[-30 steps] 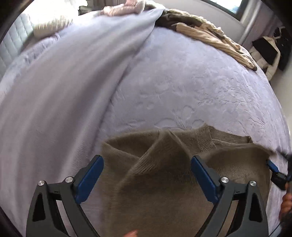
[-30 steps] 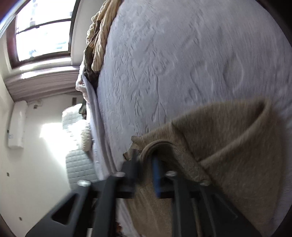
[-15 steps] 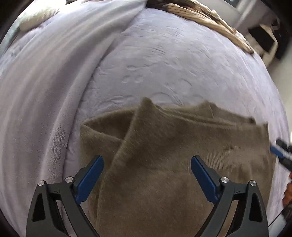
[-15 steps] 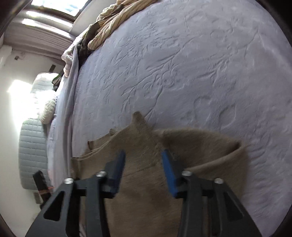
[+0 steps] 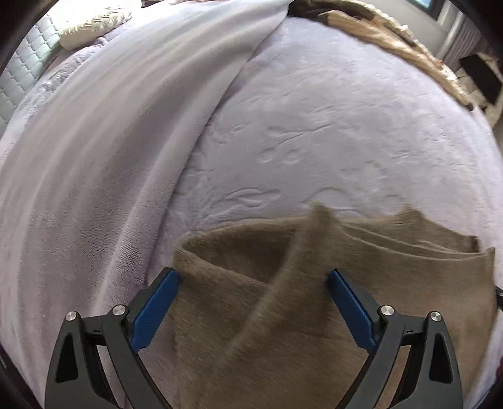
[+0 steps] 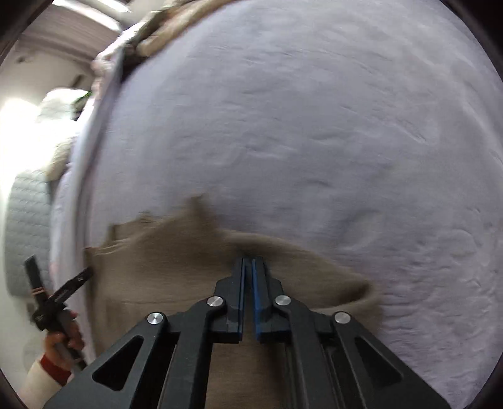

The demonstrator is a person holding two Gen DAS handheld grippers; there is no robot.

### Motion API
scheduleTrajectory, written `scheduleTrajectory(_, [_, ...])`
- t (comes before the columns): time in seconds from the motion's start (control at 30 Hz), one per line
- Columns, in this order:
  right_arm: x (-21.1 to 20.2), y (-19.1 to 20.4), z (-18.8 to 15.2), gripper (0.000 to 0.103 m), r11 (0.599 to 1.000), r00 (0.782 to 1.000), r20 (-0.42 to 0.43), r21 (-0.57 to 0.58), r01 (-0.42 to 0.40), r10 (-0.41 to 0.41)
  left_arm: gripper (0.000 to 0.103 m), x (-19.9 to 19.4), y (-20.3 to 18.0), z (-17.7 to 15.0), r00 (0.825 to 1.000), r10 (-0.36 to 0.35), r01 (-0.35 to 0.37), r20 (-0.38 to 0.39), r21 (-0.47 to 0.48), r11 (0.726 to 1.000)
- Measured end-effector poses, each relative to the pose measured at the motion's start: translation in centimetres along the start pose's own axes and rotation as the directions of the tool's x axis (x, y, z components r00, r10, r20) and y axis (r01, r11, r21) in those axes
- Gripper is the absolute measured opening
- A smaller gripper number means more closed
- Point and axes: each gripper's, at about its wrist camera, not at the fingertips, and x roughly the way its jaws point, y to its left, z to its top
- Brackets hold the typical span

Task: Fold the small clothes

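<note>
An olive-brown knitted sweater (image 5: 283, 330) lies partly folded on the lavender bedspread (image 5: 330, 126), with a raised fold running across its middle. My left gripper (image 5: 251, 277) hovers open just above it, its blue pads on either side of that fold and clear of the cloth. In the right wrist view the sweater (image 6: 157, 277) fills the lower half. My right gripper (image 6: 250, 261) has its jaws closed together at the sweater's far edge, where the knit puckers into the tips. The left gripper (image 6: 59, 292) and the hand (image 6: 59, 343) holding it show at the far left.
A smooth lavender blanket (image 5: 94, 157) covers the bed's left side. A heap of tan and beige clothes (image 5: 393, 41) sits at the far edge. A cream pillow (image 5: 91, 28) and a quilted headboard (image 6: 28, 220) stand at the left.
My right gripper rolled upright, let go and spread over the sweater, then closed at its far edge. My left gripper stayed open and sank toward the cloth.
</note>
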Motion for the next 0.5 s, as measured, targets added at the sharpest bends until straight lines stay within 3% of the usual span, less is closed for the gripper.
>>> scheduleTrajectory(0.13, [-0.9, -2.0, -0.8, 0.002, 0.993, 0.995, 0.037, 0.072, -0.094, 0.091, 0.097, -0.6, 0.6, 0.0, 1.0, 0.018, -0.018, 0.006, -0.003, 1.0])
scheduleTrajectory(0.33, [-4.2, -1.0, -2.9, 0.004, 0.999, 0.998, 0.045, -0.012, -0.041, 0.042, 0.097, -3.0, 1.7, -0.7, 0.998, 0.062, -0.063, 0.018, 0.058, 0.996])
scheduleTrajectory(0.5, [-6.2, -0.5, -6.0, 0.005, 0.994, 0.994, 0.035, 0.009, -0.105, 0.105, 0.097, -3.9, 3.5, -1.7, 0.992, 0.124, -0.124, -0.003, 0.064, 0.99])
